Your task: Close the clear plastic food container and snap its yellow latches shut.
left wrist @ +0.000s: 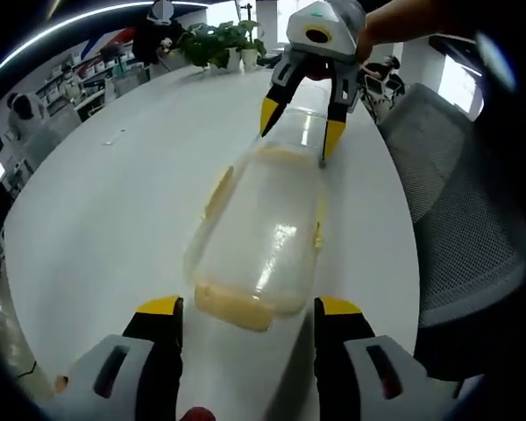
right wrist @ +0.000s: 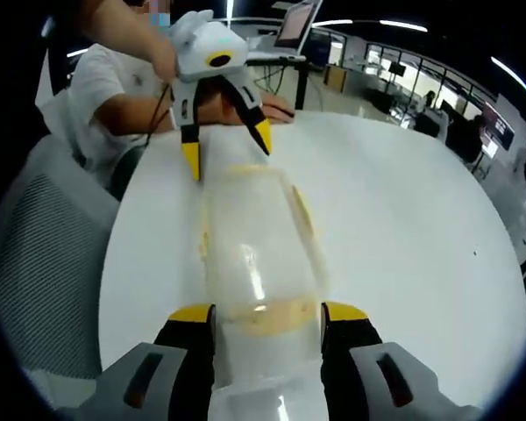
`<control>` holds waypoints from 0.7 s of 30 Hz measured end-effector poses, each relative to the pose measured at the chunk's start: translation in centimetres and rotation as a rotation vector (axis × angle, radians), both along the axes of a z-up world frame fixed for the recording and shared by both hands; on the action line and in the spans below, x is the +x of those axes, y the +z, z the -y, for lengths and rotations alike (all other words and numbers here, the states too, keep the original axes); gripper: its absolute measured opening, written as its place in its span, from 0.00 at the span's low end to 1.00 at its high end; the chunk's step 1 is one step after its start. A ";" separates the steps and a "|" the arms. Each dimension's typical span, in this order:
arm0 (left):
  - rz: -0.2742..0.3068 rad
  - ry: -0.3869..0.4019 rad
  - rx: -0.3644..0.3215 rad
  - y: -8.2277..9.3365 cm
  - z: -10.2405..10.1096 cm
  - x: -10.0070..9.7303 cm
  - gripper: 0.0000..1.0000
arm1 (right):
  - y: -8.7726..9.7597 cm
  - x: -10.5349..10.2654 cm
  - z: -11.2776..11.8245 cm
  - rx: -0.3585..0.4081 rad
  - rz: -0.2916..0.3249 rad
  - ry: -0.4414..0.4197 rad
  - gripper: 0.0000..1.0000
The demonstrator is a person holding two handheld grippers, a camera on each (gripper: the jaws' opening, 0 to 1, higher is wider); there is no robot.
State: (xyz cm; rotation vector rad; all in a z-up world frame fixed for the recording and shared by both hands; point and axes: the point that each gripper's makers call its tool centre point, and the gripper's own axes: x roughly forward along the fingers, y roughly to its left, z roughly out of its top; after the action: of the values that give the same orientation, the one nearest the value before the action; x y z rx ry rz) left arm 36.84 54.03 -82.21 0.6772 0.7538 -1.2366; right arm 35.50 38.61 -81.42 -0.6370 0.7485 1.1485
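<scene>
Item: clear plastic food container [left wrist: 261,237], long, lid seated on top, lying on a white round table [left wrist: 105,219] between two hand-held grippers, one at each short end.

Left gripper view, left to right: shelving and office clutter at far left; potted plants [left wrist: 221,42] at the table's far edge; the container running away from the camera down the middle; a grey mesh chair [left wrist: 460,219] at right. Left gripper [left wrist: 248,309] at the bottom, yellow-tipped jaws spread wide to either side of the container's near end with its yellow latch [left wrist: 232,307]; contact cannot be told. Yellow latches also show along both long sides. Right gripper [left wrist: 300,125] at the far end, a hand behind it.

Right gripper view, left to right: the grey mesh chair [right wrist: 44,263]; a person in a white shirt [right wrist: 105,83] seated behind the table; monitors and desks beyond. Right gripper [right wrist: 267,316] with jaws wide, flanking the container [right wrist: 254,254] at its near end; grip cannot be told. Left gripper [right wrist: 228,140] straddles the far end from above.
</scene>
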 end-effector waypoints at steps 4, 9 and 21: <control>-0.006 -0.026 0.027 -0.4 -0.3 -0.2 0.56 | -0.3 0.0 -0.2 -0.014 -0.010 0.004 0.46; -0.014 -0.048 0.048 -0.8 -0.4 -0.2 0.56 | -0.7 0.3 -0.2 -0.037 -0.014 0.010 0.46; -0.019 -0.071 0.078 -1.3 -0.7 0.3 0.55 | -1.2 0.5 -0.3 -0.053 -0.053 0.022 0.45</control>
State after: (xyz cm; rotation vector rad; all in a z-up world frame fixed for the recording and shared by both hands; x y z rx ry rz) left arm 37.18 54.72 -83.52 0.7622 0.8033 -1.2849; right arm 36.05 38.86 -82.58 -0.6625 0.8213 1.1727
